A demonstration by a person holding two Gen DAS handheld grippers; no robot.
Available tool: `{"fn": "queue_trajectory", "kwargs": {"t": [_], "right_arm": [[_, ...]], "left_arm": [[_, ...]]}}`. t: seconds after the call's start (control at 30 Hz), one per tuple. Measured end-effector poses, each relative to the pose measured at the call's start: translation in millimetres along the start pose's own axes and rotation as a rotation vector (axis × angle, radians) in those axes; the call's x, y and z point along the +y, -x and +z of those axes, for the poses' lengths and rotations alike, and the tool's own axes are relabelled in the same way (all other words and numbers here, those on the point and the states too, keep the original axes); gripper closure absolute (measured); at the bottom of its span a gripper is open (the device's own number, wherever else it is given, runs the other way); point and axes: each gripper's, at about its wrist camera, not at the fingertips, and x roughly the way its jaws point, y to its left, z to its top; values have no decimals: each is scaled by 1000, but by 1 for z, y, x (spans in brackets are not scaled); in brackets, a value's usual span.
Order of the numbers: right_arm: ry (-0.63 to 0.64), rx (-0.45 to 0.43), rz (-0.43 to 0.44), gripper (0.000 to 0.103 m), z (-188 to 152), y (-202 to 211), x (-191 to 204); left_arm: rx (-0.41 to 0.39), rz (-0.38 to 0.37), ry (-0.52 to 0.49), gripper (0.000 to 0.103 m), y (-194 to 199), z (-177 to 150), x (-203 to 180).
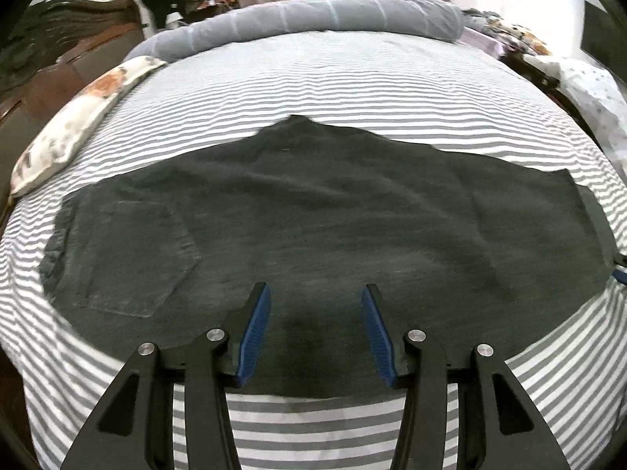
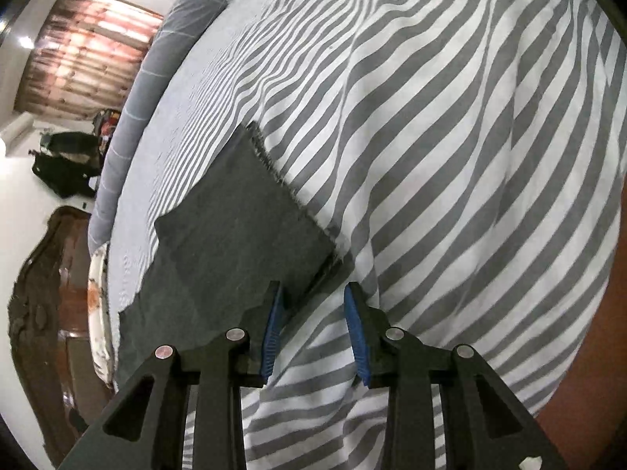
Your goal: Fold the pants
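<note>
Dark grey pants (image 1: 313, 227) lie flat across the striped bed sheet (image 1: 313, 90), with the back pocket (image 1: 133, 258) at the left and the leg ends at the right. My left gripper (image 1: 315, 293) hovers open over the pants' near edge, nothing between its blue pads. In the right wrist view the frayed hem (image 2: 274, 172) of the pants (image 2: 235, 235) runs up from the near corner. My right gripper (image 2: 313, 290) stands open just before that corner. Its left fingertip (image 2: 276, 293) is over the cloth, and the pads press on nothing.
A floral pillow (image 1: 78, 117) lies at the left edge of the bed, beside a wooden headboard (image 1: 58, 58). A rolled grey duvet (image 1: 313, 19) runs along the far side. The sheet (image 2: 470, 196) drops over the bed's near edge below both grippers.
</note>
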Motion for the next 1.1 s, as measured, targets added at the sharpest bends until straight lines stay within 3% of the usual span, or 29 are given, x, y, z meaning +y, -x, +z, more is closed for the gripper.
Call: {"fn": "queue_trajectory", "kwargs": {"t": [0.1,0.17,0.2,0.3,0.47,0.8,0.93,1.1], "right_arm": [[13,11,45,75,9,0,2],[25,10,54,89,11,-1,9],[23,13,64,90,13,-1,10],[9,17,96,92,17,-2,11],[-4,8,64,89,18,-11,9],[-20,-7,92,86,19,-16,3],[-5,-30,88,95,18,-10,5],[-16,-53,128,97,17,3,14]], "left_arm": [[10,-25,-35,54,-5,5,-21],[18,-43,-66,54,-10,9,-35],[21,-50,-79,54,-12,11,-42],[25,-79,-119,54,-16,14,-64],[34,-118,-174,54,-21,13,-95],[65,-175,-203,54,-29,5,-124],[64,-173,-216,53,-35,2,-125],[65,-185,-215,53,-38,1,-124]]}}
